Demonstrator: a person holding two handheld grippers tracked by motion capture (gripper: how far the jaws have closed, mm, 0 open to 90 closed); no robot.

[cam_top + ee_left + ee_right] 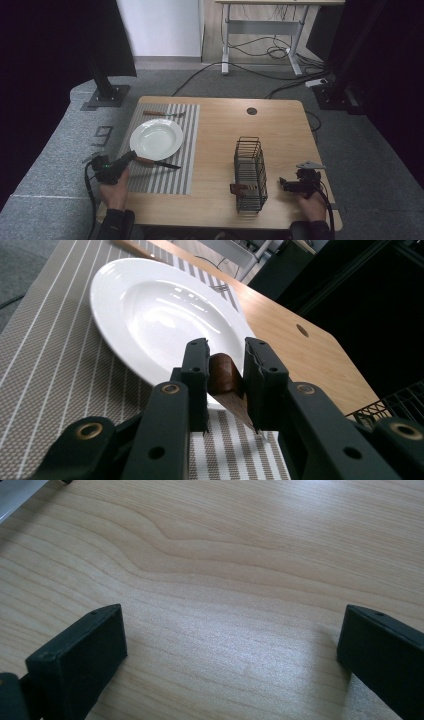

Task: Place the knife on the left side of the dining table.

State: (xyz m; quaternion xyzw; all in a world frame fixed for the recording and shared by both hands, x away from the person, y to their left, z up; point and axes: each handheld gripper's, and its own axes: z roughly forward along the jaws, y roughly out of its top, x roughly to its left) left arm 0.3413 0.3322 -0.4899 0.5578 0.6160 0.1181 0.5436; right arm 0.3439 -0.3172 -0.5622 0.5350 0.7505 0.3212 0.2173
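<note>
Plate [156, 138] white, on striped placemat [165, 175]; fork [162, 114] just beyond it, wire rack [249, 175] well apart to the right on the table [280, 130]. Left gripper [226, 371] at plate's near edge, jaws nearly closed, clamping knife [157, 163] by its brown handle. Right gripper [232, 645] beside rack, jaws spread wide above bare wood, holding nothing.

knife [225, 377]: brown wooden handle between my left jaws, lying on striped placemat [45, 355], touching white plate [150, 310]
</note>
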